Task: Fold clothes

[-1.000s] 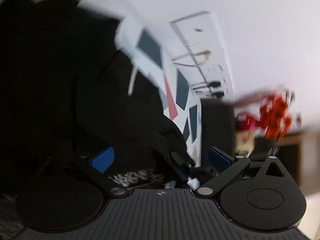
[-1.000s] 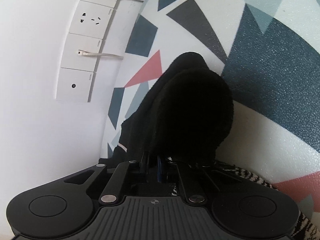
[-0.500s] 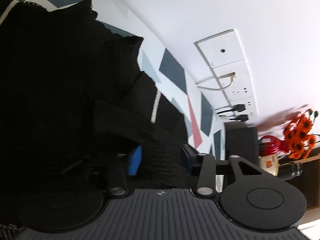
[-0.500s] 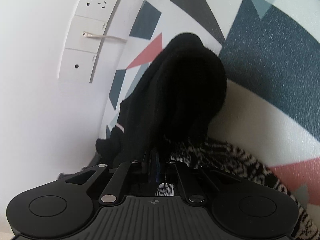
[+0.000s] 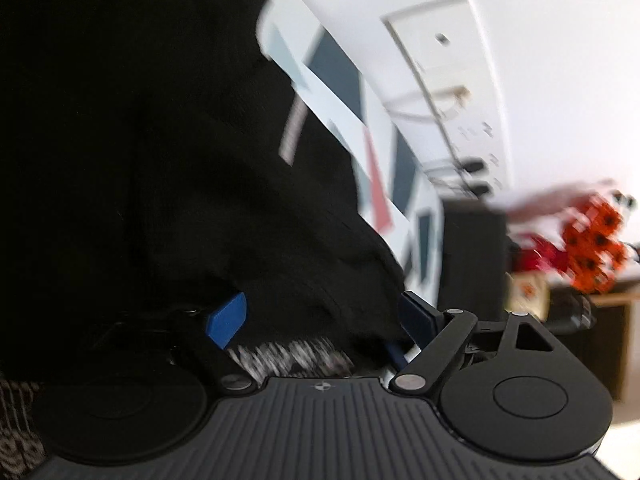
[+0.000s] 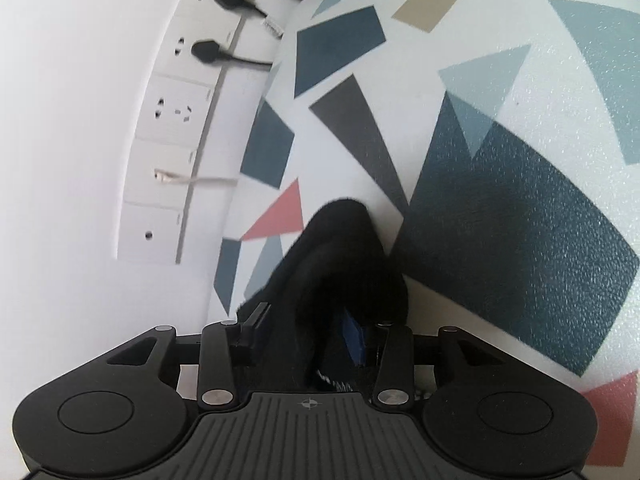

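Note:
A black knitted garment (image 5: 168, 168) with a pale stripe fills the left of the left wrist view, lying on a white surface (image 6: 460, 40) printed with coloured triangles. My left gripper (image 5: 320, 312) has its jaws opening wide. A fold of the black cloth lies loosely between its blue pads (image 5: 226, 320). In the right wrist view a bunched end of the black garment (image 6: 340, 248) sits between the fingers of my right gripper (image 6: 308, 320). Its jaws are opening and one blue pad (image 6: 354, 340) shows beside the cloth. A black-and-white patterned fabric (image 5: 288, 356) peeks out beneath.
A white socket panel (image 6: 172, 152) with two black plugs (image 6: 208, 50) and a pale cable is on the wall to the left. In the left wrist view, orange flowers (image 5: 592, 244), a red object and a black box (image 5: 472, 256) stand at the right.
The left jaws closed partway on the black cloth, then spread again. The right jaws, shut on the cloth before, have parted, and the cloth end now sits lower in that view.

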`<state>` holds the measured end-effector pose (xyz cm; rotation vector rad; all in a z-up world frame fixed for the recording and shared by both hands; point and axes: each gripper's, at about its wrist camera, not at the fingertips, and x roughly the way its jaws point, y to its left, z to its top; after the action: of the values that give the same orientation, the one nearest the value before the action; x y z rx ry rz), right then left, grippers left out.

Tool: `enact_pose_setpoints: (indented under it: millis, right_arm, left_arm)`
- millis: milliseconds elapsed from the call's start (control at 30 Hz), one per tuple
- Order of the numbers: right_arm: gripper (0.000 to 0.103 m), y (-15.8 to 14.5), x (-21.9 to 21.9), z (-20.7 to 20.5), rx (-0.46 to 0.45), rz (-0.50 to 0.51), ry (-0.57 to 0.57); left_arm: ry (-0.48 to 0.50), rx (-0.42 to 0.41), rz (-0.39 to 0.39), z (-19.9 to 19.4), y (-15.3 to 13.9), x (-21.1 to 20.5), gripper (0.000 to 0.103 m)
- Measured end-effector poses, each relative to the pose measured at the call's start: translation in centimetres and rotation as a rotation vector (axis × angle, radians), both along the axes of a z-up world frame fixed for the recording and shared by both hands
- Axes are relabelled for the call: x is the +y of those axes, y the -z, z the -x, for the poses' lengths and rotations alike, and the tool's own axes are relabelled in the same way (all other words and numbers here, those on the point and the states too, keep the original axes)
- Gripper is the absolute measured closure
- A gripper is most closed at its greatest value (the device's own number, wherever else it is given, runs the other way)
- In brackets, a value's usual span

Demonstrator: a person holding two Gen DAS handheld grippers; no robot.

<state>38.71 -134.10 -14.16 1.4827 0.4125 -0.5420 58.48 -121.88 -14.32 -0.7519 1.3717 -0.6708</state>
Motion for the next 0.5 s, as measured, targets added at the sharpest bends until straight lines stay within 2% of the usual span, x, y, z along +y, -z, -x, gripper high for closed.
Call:
enact_pose_setpoints:
  millis: [33,67,100,133,200,233,267,367,500]
  right_arm:
    - [0.077,0.0,-0.1,0.0,-0.001,0.004,0.006]
    - [0.097,0.0,-0.2,0.1,0.000,0.009,0.012]
    - [0.097,-0.1,-0.2,0.2,0.002,0.013,0.019]
    - [0.097,-0.3,-0.3,0.5,-0.003,0.018,0.027]
    - [0.098,-0.8,-0.2,1.3,-0.016,0.033,0.033]
    - [0.098,-1.1,-0.2,1.9,-0.024,0.041,0.033]
    - [0.098,-1.3,-0.1,2.3,-0.033,0.045,0.033]
    - [0.098,-1.1,-0.1,2.4,-0.056,0.021,0.022]
    - [0.098,-1.1,-0.3,0.6,-0.034,0.020,0.002]
  left_arm:
    - [-0.035,0.005,0.008,-0.3,0.3,0.1,0.020]
    - [-0.048,-0.009,0.004,-0.5,0.2,0.2,0.022]
    - [-0.062,-0.024,-0.001,-0.7,0.1,0.2,0.031]
    - [-0.074,-0.040,-0.007,-0.9,-0.1,0.2,0.051]
    - [-0.068,-0.133,-0.070,-1.0,-1.1,0.1,0.068]
    - [-0.077,-0.153,-0.074,-1.0,-1.4,0.4,0.081]
    - [-0.086,-0.172,-0.078,-1.0,-1.7,0.6,0.086]
    - [-0.102,-0.200,-0.086,-1.3,-2.4,1.3,0.092]
    - [-0.120,-0.264,-0.111,-1.5,-4.2,1.9,0.096]
